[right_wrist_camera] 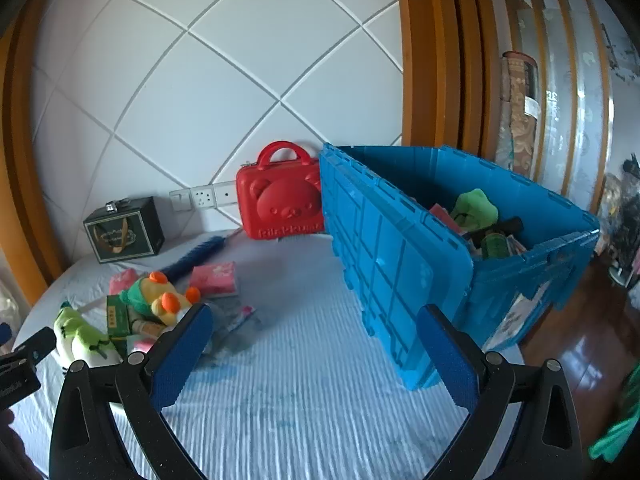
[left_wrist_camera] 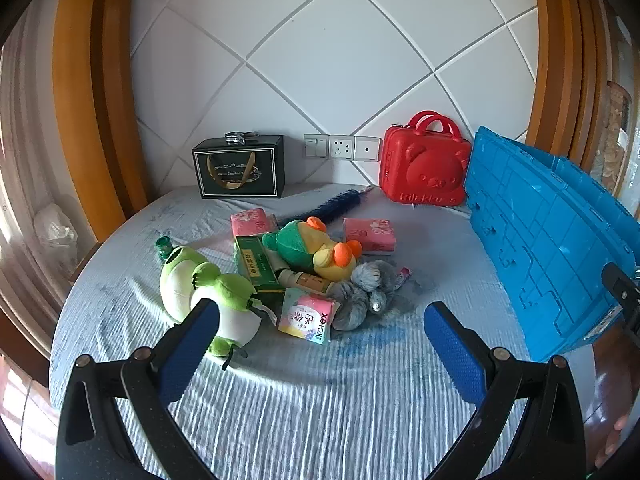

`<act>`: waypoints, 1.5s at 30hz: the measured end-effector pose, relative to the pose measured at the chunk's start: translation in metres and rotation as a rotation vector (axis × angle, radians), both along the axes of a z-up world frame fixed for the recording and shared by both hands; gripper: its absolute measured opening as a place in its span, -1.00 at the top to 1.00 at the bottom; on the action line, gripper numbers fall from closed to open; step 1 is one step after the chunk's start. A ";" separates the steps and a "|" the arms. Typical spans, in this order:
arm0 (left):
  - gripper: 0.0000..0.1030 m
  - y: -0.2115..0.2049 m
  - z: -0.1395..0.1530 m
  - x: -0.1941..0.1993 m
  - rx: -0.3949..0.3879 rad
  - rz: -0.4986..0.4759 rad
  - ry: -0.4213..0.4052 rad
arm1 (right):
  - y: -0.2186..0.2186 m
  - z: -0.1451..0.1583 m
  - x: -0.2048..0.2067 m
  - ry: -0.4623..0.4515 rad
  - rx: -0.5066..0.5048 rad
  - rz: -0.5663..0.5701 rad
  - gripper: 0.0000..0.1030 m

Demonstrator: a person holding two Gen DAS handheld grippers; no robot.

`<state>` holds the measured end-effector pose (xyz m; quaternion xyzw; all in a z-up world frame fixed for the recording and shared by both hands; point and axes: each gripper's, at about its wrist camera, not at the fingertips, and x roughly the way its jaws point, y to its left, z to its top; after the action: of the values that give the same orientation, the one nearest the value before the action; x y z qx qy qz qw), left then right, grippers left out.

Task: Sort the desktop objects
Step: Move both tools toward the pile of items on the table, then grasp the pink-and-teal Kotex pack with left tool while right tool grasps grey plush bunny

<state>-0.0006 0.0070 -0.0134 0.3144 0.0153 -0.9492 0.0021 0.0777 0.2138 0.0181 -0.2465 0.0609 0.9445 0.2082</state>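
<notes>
A pile of objects lies on the light blue cloth (left_wrist_camera: 304, 392): a green frog plush (left_wrist_camera: 200, 292), a yellow and green duck plush (left_wrist_camera: 316, 248), a green box (left_wrist_camera: 256, 264), a Kotex pack (left_wrist_camera: 308, 318), two pink tissue packs (left_wrist_camera: 370, 234), a grey furry toy (left_wrist_camera: 366, 288) and a blue brush (left_wrist_camera: 328, 208). My left gripper (left_wrist_camera: 320, 320) is open and empty, just short of the pile. My right gripper (right_wrist_camera: 312, 324) is open and empty, between the pile (right_wrist_camera: 160, 300) and the blue crate (right_wrist_camera: 460, 248), which holds a green plush (right_wrist_camera: 476, 206) and other items.
A red bear-faced case (left_wrist_camera: 424, 168) and a black gift box (left_wrist_camera: 240, 168) stand against the white tiled wall, with wall sockets (left_wrist_camera: 342, 147) between them. The crate's hinged lid (right_wrist_camera: 384, 272) hangs down onto the cloth. Wooden floor (right_wrist_camera: 576, 340) lies to the right.
</notes>
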 end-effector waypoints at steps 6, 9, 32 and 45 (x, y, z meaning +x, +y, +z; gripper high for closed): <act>-1.00 0.007 0.000 -0.002 -0.006 -0.004 0.006 | 0.008 -0.002 -0.006 -0.008 0.006 0.011 -1.00; -1.00 0.011 0.000 -0.003 0.001 0.012 0.009 | 0.013 -0.001 -0.010 -0.010 0.011 0.026 -1.00; -1.00 -0.035 -0.076 -0.005 -0.025 0.466 -0.244 | 0.013 -0.074 -0.146 -0.209 -0.074 0.603 -1.00; -1.00 -0.024 -0.156 -0.129 -0.052 0.144 -0.406 | -0.005 -0.141 -0.215 -0.441 -0.070 0.545 -1.00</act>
<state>-0.1291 -0.0168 -0.1698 0.4969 0.0124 -0.8639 0.0810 -0.1373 0.2084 -0.1234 -0.4588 -0.0212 0.8868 -0.0518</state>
